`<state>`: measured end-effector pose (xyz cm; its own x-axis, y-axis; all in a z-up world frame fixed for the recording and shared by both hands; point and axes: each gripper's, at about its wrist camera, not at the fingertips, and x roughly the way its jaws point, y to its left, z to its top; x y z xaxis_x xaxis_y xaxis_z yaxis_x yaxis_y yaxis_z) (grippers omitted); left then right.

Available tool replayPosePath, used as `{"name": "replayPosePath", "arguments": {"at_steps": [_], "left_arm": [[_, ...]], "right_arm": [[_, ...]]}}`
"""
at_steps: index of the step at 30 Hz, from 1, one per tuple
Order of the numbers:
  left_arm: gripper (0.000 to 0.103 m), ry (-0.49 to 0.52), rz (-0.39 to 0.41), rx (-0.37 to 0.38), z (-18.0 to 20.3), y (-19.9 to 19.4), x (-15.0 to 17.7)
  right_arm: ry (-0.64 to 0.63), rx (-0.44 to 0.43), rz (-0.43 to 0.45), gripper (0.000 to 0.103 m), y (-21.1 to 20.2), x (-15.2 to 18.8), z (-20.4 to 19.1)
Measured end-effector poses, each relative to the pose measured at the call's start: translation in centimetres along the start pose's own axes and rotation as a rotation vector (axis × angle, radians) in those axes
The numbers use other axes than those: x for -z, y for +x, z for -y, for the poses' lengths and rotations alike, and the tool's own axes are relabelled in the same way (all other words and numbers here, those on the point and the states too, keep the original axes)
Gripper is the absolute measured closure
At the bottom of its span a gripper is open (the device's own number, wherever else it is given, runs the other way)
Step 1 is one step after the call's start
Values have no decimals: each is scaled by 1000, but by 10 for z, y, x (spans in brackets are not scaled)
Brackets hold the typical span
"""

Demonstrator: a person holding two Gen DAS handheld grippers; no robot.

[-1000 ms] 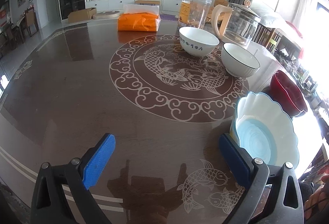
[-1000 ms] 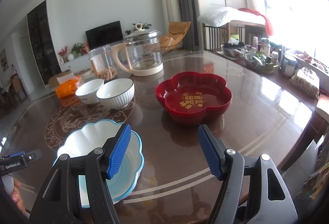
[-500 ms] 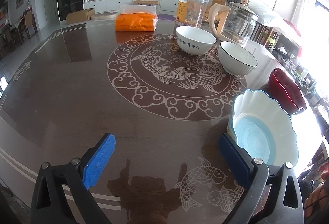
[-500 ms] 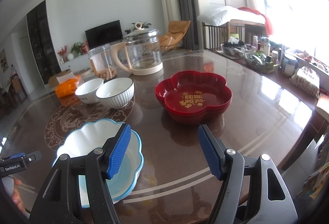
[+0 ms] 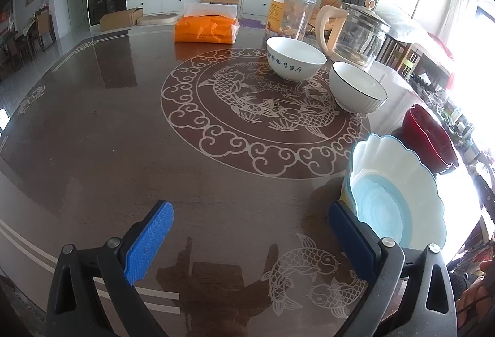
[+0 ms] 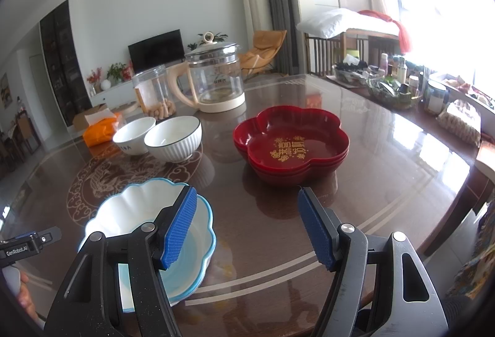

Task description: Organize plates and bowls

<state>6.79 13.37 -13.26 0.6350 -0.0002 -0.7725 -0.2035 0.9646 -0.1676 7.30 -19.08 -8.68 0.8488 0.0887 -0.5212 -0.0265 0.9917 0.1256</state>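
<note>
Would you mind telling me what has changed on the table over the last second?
Only the left gripper drifted slightly, so the table pattern slid a little in its view. Nothing was grasped or released: both grippers remain open, the right gripper steady. The blue plate, red dishes and white bowls stayed put.

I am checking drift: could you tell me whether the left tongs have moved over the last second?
Yes: the left tongs eased back; the fish medallion sits slightly farther ahead.

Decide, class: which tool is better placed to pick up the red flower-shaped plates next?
Probably the right tool: it is open with the red plates directly ahead. The left tool faces bare table.
</note>
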Motion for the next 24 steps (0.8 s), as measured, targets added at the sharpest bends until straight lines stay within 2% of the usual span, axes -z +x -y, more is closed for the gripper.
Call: {"name": "replayPosePath", "arguments": {"at_steps": [7,10,13,17,21,24], "left_arm": [[3,33,-35,35,10,-1,-3],[3,53,-43,50,14,-2,-18],[3,69,-69,88,21,4,-45],[4,87,-164,141,41,30,-93],[6,101,-201,136,70,61,-137],[18,109,-252,130,93,87,-158]], "right_arm": [[13,-18,5,31,-1,1,2],[33,-110,-8,31,-1,-3,7],[-20,-165,-111,31,19,-20,1],[-33,-234,-235,31,53,-61,1],[-20,-282,-355,31,96,-109,0],[-2,-320,-434,31,129,-136,-7]]}}
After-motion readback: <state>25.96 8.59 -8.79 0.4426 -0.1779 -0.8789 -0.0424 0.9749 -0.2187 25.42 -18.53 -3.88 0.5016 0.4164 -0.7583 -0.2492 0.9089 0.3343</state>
